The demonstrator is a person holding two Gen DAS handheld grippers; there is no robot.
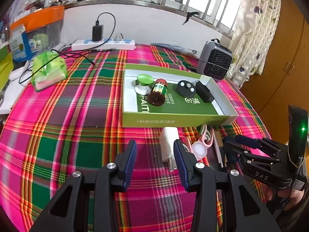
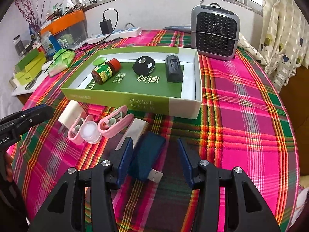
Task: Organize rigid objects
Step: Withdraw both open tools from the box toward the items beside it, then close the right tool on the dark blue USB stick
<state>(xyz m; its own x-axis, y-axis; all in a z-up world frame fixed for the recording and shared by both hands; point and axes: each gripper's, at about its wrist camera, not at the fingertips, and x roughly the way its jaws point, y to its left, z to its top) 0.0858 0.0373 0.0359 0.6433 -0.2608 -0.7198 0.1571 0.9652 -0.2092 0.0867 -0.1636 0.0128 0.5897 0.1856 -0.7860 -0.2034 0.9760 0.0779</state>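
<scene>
Bright window bars and a white wall back the worktop (image 1: 77, 116), which is draped in a pink, green and red plaid cloth. At the centre of both frames sits the shallow green-and-white cardboard box (image 2: 179, 106), already holding a brown glass jar with a red lid (image 2: 105, 71), a round black remote (image 2: 143, 65), a dark rectangular battery pack (image 2: 173, 71) and a green-topped knob (image 1: 143, 83), so I judge it to be the collecting tray.

Unsorted things lie just in front of it: a white wall charger (image 1: 169, 145), a pink plastic case lying open (image 2: 114, 125) and a dark blue USB stick (image 2: 145, 154).

My right hand-held gripper (image 2: 155, 160) stands open astride the blue stick, pads not pressing, lined up for a pick. My left hand-held gripper (image 1: 155, 160) is open and empty, its right pad just beside the charger.

Only the right view shows the blue stick clearly; the left view hides it behind the other gripper.
</scene>
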